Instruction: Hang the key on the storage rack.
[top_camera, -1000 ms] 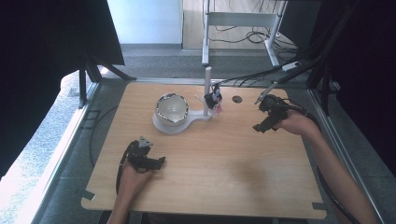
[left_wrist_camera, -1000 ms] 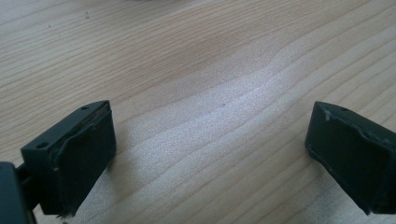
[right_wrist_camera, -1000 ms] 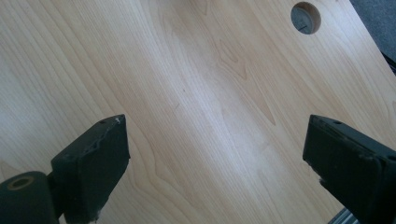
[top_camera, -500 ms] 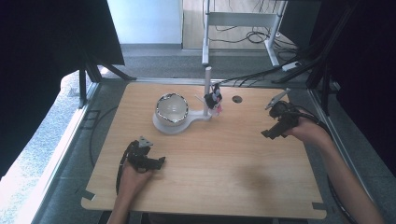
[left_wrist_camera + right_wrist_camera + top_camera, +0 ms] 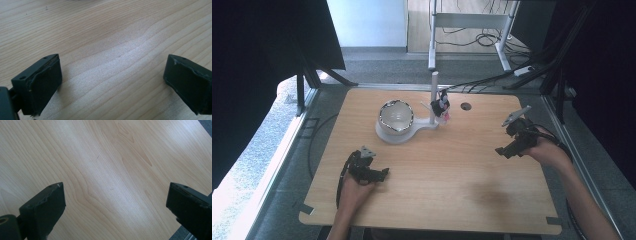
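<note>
My left claw (image 5: 382, 174) rests low on the near left part of the wooden worktop (image 5: 452, 200), my hand wrapped around it. In the left gripper view its two black jaws stand wide apart with bare wood grain between them, so it is released and grasps nothing. My right claw (image 5: 502, 150) hangs over the right side of the worktop, close to the right edge, with its grey plate (image 5: 516, 116) tilted up toward the far side. In the right gripper view its jaws are also spread wide, released, over plain wood, and the worktop's edge shows at the lower right corner.

The white bowl (image 5: 396, 116) sits on a white stand base (image 5: 404, 134) at the far middle of the worktop, well apart from both claws. A white post (image 5: 433, 92) rises upright beside it, and a small dark and pink object (image 5: 442, 107) hangs at the post; I cannot tell what it is. A dark round hole (image 5: 466, 106) lies in the worktop just beyond it.
</note>
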